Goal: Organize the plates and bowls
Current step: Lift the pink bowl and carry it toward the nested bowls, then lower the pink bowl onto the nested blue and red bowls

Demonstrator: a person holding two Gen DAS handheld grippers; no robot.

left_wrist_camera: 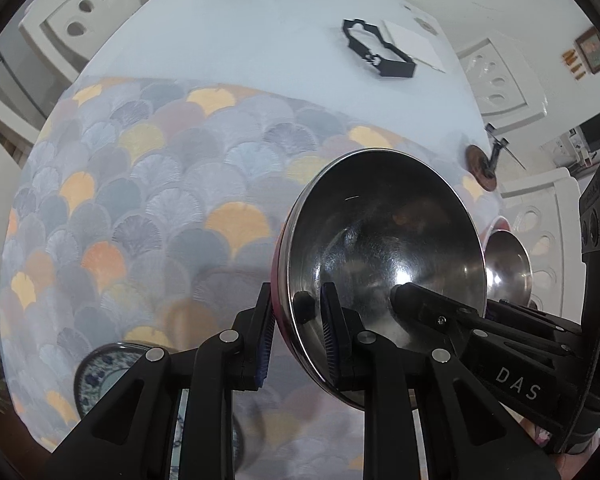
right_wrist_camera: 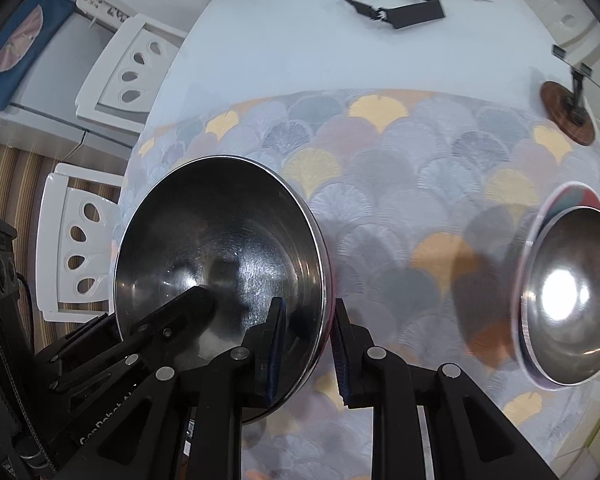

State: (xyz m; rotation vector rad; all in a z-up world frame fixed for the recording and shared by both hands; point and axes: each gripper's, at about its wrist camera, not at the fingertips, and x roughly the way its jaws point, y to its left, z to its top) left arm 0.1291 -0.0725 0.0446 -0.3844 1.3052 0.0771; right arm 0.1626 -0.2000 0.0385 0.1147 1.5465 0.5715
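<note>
- Left wrist view: left gripper (left_wrist_camera: 296, 336) pinches the rim of a steel bowl (left_wrist_camera: 384, 248), one pad inside, one on the pinkish-red outer wall. The bowl is tilted, mouth towards the camera, and appears to be off the cloth.
- Right wrist view: right gripper (right_wrist_camera: 310, 350) clamps the opposite rim of the same steel bowl (right_wrist_camera: 220, 260), inner finger against the brushed metal, outer finger on the red skin. Both grippers are pressed tight on the rim; neither is spread.
- Step in hand, as I judge it: a two-handed carry of the bowl across the table, probably towards the second bowl (right_wrist_camera: 568, 304), which sits on the right of the patterned cloth (right_wrist_camera: 380, 184), apparently on a pale, thin-rimmed plate.
- Next move calls for keeping both hands level with each other so the bowl does not twist, then lowering it squarely before either grip lets go.
- A blue-and-white plate (left_wrist_camera: 104, 372) lies at the near left edge, partly hidden by the left gripper; not yet sorted.
- Materials: bowl interior polished steel with fine circular scratches and bright glare, slippery for rubber-ribbed pads. The cloth is matte, with a fan-scale pattern in grey, yellow and orange.
- Far end of table: a black frame-like object (right_wrist_camera: 392, 4), white sheet, round brown stand (right_wrist_camera: 568, 112). White chairs around.
</note>
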